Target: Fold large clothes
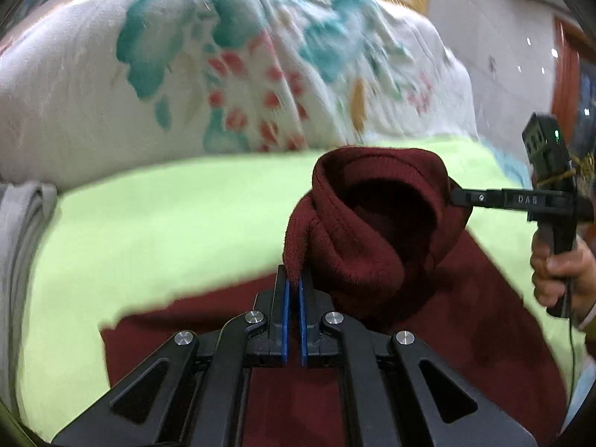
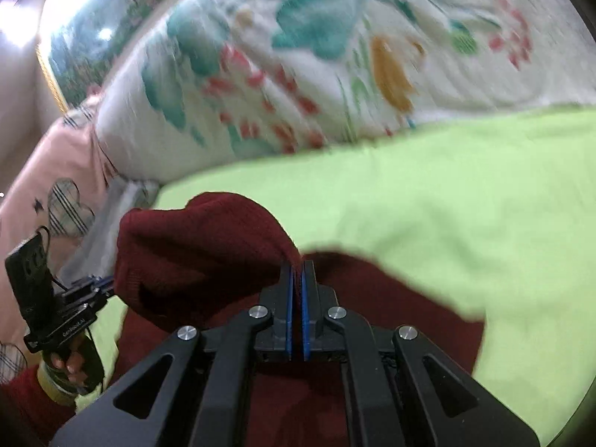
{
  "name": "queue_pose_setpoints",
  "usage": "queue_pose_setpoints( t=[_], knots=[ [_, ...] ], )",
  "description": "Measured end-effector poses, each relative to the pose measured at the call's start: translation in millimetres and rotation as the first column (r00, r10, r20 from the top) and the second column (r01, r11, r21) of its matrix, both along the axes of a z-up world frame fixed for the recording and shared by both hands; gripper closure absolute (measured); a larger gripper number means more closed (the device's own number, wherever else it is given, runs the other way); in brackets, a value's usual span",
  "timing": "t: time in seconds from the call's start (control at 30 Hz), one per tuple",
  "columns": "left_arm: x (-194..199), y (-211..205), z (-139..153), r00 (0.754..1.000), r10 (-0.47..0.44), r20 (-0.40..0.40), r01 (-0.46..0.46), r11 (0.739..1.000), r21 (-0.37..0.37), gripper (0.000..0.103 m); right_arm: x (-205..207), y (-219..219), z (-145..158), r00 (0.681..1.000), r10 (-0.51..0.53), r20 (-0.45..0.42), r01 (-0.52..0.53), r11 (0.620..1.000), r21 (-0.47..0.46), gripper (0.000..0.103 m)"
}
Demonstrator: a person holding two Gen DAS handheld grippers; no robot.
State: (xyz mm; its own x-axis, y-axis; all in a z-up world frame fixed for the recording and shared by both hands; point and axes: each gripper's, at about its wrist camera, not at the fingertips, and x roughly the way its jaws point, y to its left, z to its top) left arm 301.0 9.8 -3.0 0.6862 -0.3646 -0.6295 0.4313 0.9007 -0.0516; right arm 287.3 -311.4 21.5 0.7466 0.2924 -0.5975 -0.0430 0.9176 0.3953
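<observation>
A dark red knit garment (image 1: 376, 223) lies on a lime green sheet (image 1: 156, 231), with one part lifted and bunched in the air. My left gripper (image 1: 294, 279) is shut on an edge of the lifted red fabric. My right gripper (image 2: 297, 266) is shut on the red garment (image 2: 193, 253) too. In the left wrist view the right gripper (image 1: 456, 198) reaches in from the right and pinches the bunch's far side. In the right wrist view the left gripper (image 2: 108, 283) shows at the left, touching the lifted fold.
A white quilt (image 1: 231, 74) with teal and red flowers is piled behind the green sheet (image 2: 428, 201). A pink cloth with heart patterns (image 2: 63, 201) and grey fabric (image 1: 22, 231) lie at the left. A framed picture (image 2: 74, 59) hangs on the wall.
</observation>
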Motion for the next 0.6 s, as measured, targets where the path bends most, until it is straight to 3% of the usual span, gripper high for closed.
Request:
queue_pose_setpoints(
  t=[0.13, 0.2, 0.23, 0.33, 0.4, 0.43, 0.5, 0.57, 0.6],
  knots=[
    [-14.9, -1.9, -36.3, 0.998, 0.017, -0.064, -0.013, 0.998, 0.062, 0.100, -23.5, -1.0, -45.5, 0.989, -0.042, -0.139, 0.046, 0.999, 0.029, 0.097],
    [-22.6, 1.9, -46.5, 0.994, 0.035, -0.106, -0.028, 0.997, 0.069, 0.099, -36.3, -0.5, -53.5, 0.984, -0.065, -0.167, 0.070, 0.997, 0.027, 0.096],
    [-24.0, 6.1, -47.9, 0.991, 0.044, -0.123, -0.036, 0.997, 0.062, 0.098, -43.6, -1.7, -54.4, 0.982, -0.076, -0.175, 0.083, 0.996, 0.032, 0.090],
    [-39.6, 24.3, -41.5, 0.988, 0.064, -0.142, -0.063, 0.998, 0.007, 0.095, -60.5, -2.2, -41.3, 0.984, -0.106, -0.144, 0.112, 0.993, 0.033, 0.070],
    [-47.1, 33.0, -31.8, 0.986, 0.060, -0.158, -0.070, 0.996, -0.057, 0.089, -64.5, 6.9, -26.4, 0.992, -0.084, -0.093, 0.086, 0.996, 0.019, 0.062],
    [-47.2, 34.2, -29.6, 0.984, 0.058, -0.167, -0.073, 0.994, -0.086, 0.086, -63.4, 17.3, -16.5, 0.996, -0.056, -0.066, 0.056, 0.998, 0.003, 0.054],
    [-42.8, 32.9, -26.3, 0.978, 0.049, -0.203, -0.081, 0.985, -0.152, 0.068, -53.9, 42.1, -0.6, 1.000, 0.011, -0.026, -0.012, 0.999, -0.044, 0.040],
    [-40.0, 30.4, -26.9, 0.968, 0.036, -0.249, -0.093, 0.971, -0.221, 0.062, -40.9, 67.4, 10.0, 0.997, 0.078, 0.003, -0.078, 0.993, -0.091, 0.027],
    [-38.5, 30.0, -28.4, 0.962, 0.027, -0.271, -0.098, 0.963, -0.252, 0.061, -28.6, 85.2, 13.3, 0.992, 0.130, 0.006, -0.128, 0.983, -0.130, 0.026]
  ],
)
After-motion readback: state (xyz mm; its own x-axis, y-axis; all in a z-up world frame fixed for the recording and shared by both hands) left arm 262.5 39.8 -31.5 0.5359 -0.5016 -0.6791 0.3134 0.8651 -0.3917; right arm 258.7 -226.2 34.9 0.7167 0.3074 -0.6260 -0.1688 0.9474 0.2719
